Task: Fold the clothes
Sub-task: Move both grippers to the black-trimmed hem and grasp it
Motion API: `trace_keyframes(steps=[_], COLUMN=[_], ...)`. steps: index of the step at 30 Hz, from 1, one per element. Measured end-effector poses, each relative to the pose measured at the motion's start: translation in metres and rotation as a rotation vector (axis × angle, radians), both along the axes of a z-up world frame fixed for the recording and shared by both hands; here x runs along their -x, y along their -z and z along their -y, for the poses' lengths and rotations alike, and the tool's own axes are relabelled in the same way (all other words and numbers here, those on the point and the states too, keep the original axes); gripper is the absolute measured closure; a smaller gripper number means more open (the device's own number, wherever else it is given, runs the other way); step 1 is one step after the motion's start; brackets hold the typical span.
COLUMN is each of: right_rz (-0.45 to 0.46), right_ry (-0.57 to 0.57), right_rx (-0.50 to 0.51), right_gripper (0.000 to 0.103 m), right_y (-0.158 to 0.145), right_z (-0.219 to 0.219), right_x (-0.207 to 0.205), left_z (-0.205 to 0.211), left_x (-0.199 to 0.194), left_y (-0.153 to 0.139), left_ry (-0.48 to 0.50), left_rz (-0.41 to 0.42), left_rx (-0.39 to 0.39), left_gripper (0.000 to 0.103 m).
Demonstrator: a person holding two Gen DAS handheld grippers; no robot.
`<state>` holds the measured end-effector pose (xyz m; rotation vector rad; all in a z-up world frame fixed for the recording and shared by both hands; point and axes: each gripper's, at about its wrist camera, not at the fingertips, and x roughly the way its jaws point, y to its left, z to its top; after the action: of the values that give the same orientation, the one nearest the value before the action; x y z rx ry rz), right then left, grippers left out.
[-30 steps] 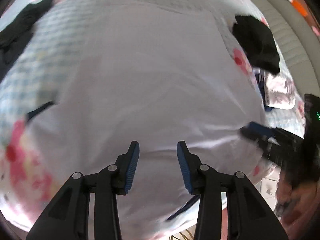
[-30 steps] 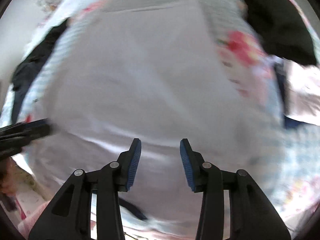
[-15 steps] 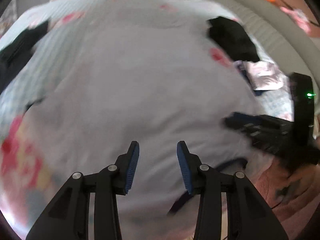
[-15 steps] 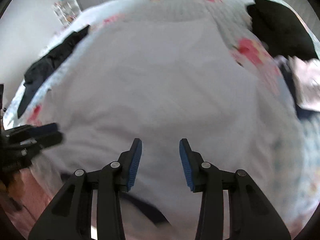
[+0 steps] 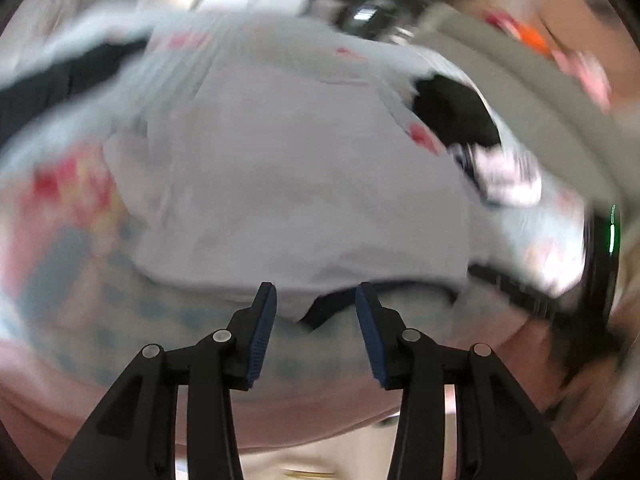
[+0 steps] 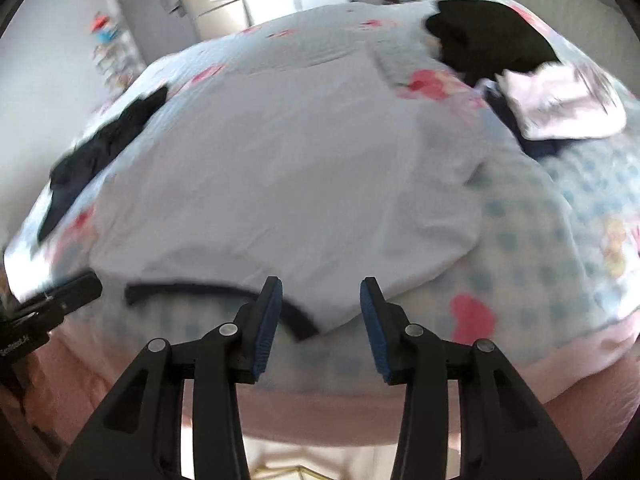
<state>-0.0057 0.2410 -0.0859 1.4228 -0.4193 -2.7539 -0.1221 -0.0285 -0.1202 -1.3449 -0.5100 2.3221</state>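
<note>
White garment (image 6: 272, 184) w/ dark trim lies spread flat on the bed cover (image 6: 532, 248) (blue check, pink/red flower print), its near hem close to the bed's front edge. Left gripper (image 5: 315, 305): jaws part open, nothing between the pads, hovering just over the garment's near hem where a dark trim corner (image 5: 324, 310) shows. Right gripper (image 6: 321, 303): jaws likewise part open, empty, over the hem's near-right corner. Right wrist view is sharper & shows what the left doesn't: dark clothes pile (image 6: 104, 148) far left of the garment, cabinets at the back wall. It also shows the folded pale pink item (image 6: 560, 104) by the black garment (image 6: 492, 40) far right, and the left gripper at lower left. Left view is v. blurred; shows the right gripper (image 5: 516, 286) to the garment's right, green light on its body.
</note>
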Motion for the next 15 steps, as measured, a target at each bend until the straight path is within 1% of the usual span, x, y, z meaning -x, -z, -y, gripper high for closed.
trace_keyframes(steps=[1, 2, 3, 4, 5, 6, 8, 9, 10, 11, 13, 14, 15], right_rz=[0.003, 0.007, 0.01, 0.012, 0.008, 0.013, 0.028, 0.043, 0.053, 0.049, 0.043, 0.038, 0.021], right_ry=[0.033, 0.066, 0.098, 0.109, 0.113, 0.135, 0.167, 0.182, 0.186, 0.183, 0.176, 0.169, 0.158], right_rx=[0.04, 0.079, 0.118, 0.132, 0.138, 0.156, 0.212, 0.265, 0.288, 0.289, 0.291, 0.31, 0.336], right_gripper=[0.061, 0.057, 0.055, 0.055, 0.054, 0.053, 0.052, 0.052, 0.052, 0.052, 0.049, 0.043, 0.041], right_y=[0.001, 0.002, 0.003, 0.0, 0.001, 0.008, 0.027, 0.038, 0.045, 0.046, 0.048, 0.047, 0.048], right_z=[-0.01, -0.02, -0.029, -0.034, -0.038, -0.046, -0.063, -0.07, -0.074, -0.074, -0.074, -0.075, -0.074], right_x=[0.001, 0.001, 0.002, 0.003, 0.001, 0.001, 0.007, 0.009, 0.012, 0.015, 0.021, 0.028, 0.034], left_z=[0.003, 0.011, 0.018, 0.024, 0.03, 0.038, 0.053, 0.057, 0.058, 0.056, 0.042, 0.036, 0.033], left_x=[0.0, -0.004, -0.008, -0.014, -0.02, -0.025, -0.031, -0.031, -0.029, -0.026, -0.02, -0.015, -0.01], left_y=[0.008, 0.016, 0.023, 0.029, 0.036, 0.043, 0.052, 0.055, 0.057, 0.059, 0.06, 0.058, 0.058], left_ry=[-0.038, -0.079, -0.109, -0.134, -0.159, -0.176, -0.198, -0.209, -0.212, -0.207, -0.181, -0.17, -0.171], left_rz=[0.044, 0.082, 0.101, 0.104, 0.112, 0.128, 0.161, 0.166, 0.164, 0.157, 0.143, 0.143, 0.148], left_rx=[-0.05, -0.092, -0.124, -0.138, -0.148, -0.172, -0.243, -0.283, -0.313, -0.333, -0.361, -0.371, -0.373], left_gripper=[0.06, 0.06, 0.06, 0.06, 0.057, 0.057, 0.057, 0.057, 0.057, 0.057, 0.057, 0.057, 0.057])
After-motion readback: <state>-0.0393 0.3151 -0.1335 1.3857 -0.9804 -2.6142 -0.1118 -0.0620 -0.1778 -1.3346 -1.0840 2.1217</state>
